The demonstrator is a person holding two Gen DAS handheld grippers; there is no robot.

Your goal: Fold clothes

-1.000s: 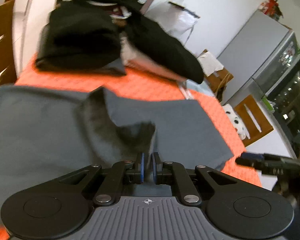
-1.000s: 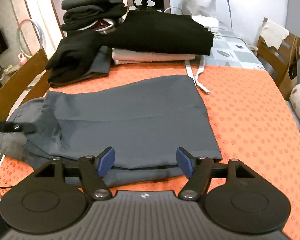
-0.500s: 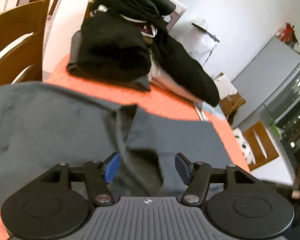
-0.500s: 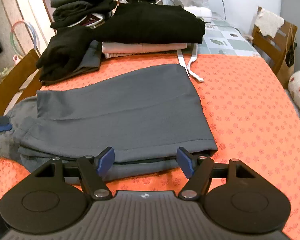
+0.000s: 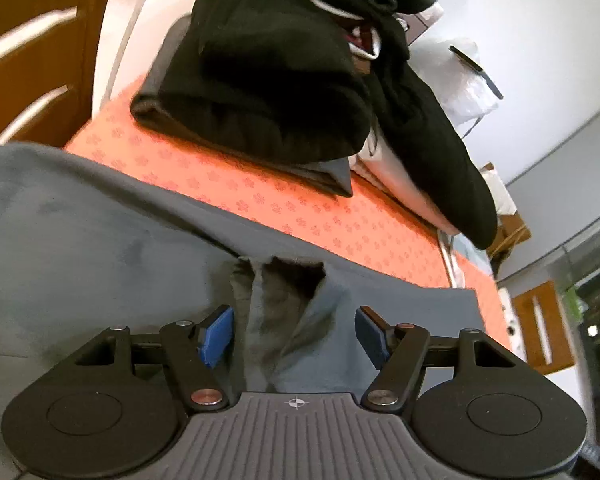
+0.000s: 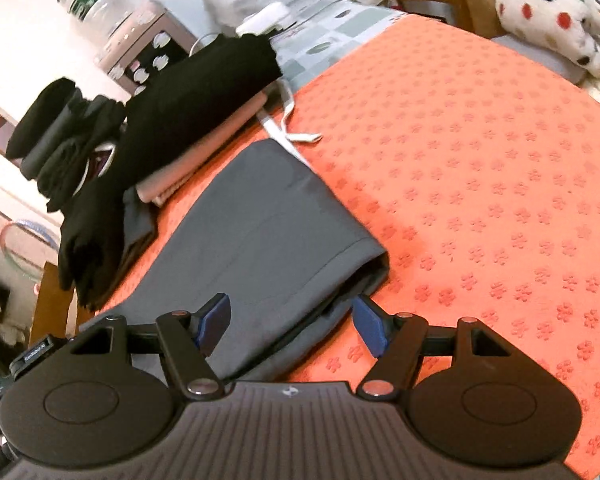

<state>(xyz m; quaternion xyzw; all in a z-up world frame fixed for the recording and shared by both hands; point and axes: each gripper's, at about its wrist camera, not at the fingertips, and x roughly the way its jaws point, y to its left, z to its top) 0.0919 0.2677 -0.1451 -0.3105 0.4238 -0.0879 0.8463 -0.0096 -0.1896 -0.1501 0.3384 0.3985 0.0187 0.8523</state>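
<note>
Both grippers, left (image 5: 294,334) and right (image 6: 290,330), are held apart over grey trousers (image 6: 268,232); loose rumpled cloth (image 5: 284,312) could be creased into the fold.

Left gripper (image 5: 294,334) over grey garment (image 5: 100,240), jaws wide apart, blue pads (image 5: 216,334) clear of cloth. Rumpled fold of grey fabric (image 5: 278,312) rises between pads, untouched on either side. Garment spreads across orange patterned cloth (image 5: 260,196) on counter. Behind: folded black clothes (image 5: 260,72) stacked, pale folded piece (image 5: 396,176) under long black item. Wooden chair (image 5: 32,40) at upper left, view blurred.
</note>
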